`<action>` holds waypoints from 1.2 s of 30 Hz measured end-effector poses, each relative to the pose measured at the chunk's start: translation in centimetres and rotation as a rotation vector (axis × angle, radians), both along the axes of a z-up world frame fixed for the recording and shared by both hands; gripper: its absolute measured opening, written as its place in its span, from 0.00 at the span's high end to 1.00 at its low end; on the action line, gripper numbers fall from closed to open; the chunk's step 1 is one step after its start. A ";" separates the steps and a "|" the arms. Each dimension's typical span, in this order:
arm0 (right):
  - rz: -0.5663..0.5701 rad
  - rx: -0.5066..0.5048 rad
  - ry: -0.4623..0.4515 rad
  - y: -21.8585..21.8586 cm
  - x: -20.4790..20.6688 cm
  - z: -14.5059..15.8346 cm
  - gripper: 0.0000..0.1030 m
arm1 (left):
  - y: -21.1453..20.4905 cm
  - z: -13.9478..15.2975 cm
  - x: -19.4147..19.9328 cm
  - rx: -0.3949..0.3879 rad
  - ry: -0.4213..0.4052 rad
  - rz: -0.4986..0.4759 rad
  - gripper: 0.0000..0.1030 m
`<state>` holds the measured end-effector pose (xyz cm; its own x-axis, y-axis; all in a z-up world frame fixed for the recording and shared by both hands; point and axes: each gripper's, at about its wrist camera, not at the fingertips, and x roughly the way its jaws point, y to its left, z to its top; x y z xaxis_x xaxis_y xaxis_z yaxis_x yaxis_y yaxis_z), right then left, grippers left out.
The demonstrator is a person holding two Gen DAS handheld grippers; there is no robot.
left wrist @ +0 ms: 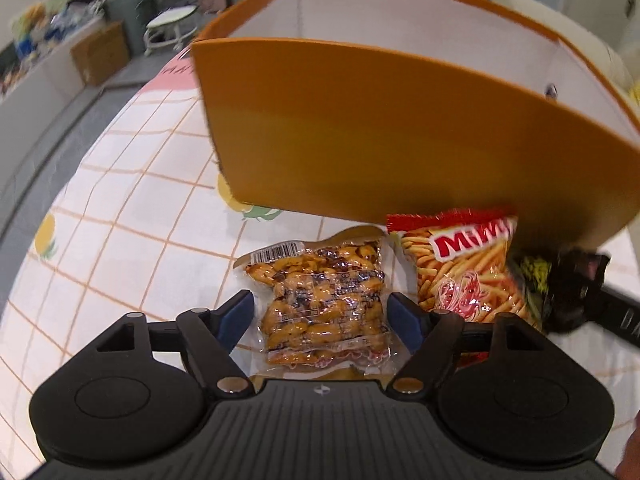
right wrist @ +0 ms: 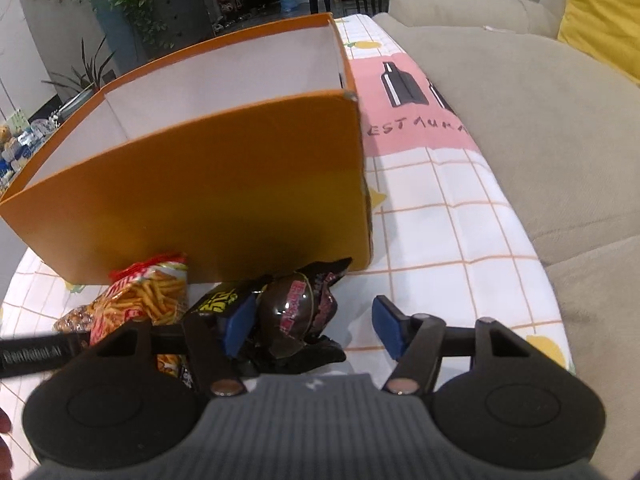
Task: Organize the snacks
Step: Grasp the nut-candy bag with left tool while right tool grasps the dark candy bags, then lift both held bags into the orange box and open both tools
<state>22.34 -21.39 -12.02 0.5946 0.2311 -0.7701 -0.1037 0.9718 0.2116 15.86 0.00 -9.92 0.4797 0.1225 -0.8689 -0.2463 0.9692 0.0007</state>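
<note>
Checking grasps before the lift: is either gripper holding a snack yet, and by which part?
Nothing held: the left gripper straddles the peanut pack, the right gripper the dark packet, pads not pressing.

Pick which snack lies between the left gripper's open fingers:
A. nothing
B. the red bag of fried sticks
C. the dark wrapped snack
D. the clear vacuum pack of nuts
D: the left gripper straddles the clear nut pack, pads apart from it.
</note>
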 end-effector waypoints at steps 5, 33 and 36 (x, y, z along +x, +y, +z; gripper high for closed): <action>0.028 0.032 -0.002 0.1 -0.4 0.0 0.57 | -0.1 0.2 -0.3 -0.008 -0.005 -0.016 0.17; 0.062 -0.121 0.072 -0.6 -8.8 1.4 0.63 | -0.1 0.1 -5.5 0.003 -0.053 -0.114 0.19; 0.063 -0.125 0.079 -0.5 -9.1 1.4 0.63 | 0.3 0.4 -5.8 -0.023 -0.061 -0.106 0.23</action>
